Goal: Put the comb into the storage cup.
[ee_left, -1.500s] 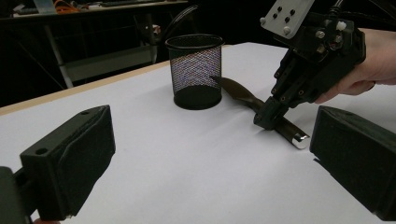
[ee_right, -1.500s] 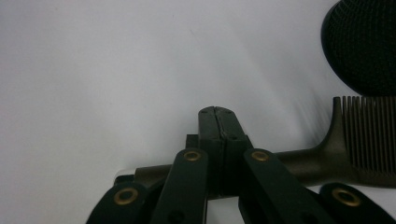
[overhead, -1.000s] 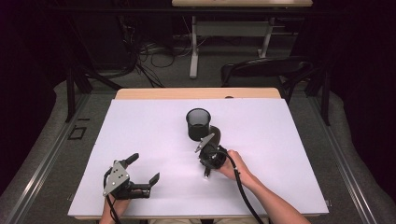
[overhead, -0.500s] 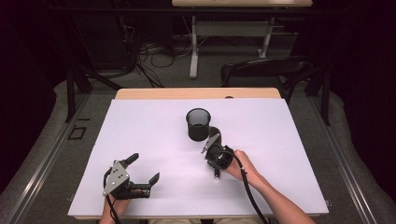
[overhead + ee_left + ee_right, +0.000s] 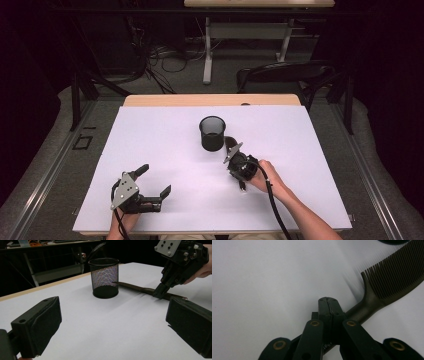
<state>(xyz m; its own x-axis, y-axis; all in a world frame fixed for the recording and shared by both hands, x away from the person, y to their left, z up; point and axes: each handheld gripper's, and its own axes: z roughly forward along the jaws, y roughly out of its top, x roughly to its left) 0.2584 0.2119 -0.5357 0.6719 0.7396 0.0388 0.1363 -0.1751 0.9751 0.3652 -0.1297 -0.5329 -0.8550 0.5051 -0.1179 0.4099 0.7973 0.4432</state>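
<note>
A black mesh cup [image 5: 212, 132] stands upright in the middle of the white table sheet [image 5: 310, 150]. Just right of it a dark comb [image 5: 230, 144] lies low over the sheet, its toothed end toward the cup. My right gripper [image 5: 229, 150] is shut on the comb's handle; in the right gripper view the closed jaws [image 5: 328, 301] cover the handle and the teeth [image 5: 392, 277] fan out to the upper right. The left gripper view shows the cup [image 5: 104, 277], the comb [image 5: 135, 287] and the right gripper [image 5: 159, 293] on it. My left gripper [image 5: 154, 180] rests open at the near left, nothing between its jaws [image 5: 112, 327].
The table's wooden far edge [image 5: 210, 100] runs behind the cup. Beyond it stand a dark chair [image 5: 285, 75], table legs and cables on the floor. A person's hands and forearms come in from the near edge.
My right gripper has shifted a little to the right, away from the cup's near side, with the comb in it. The left gripper has stayed put.
</note>
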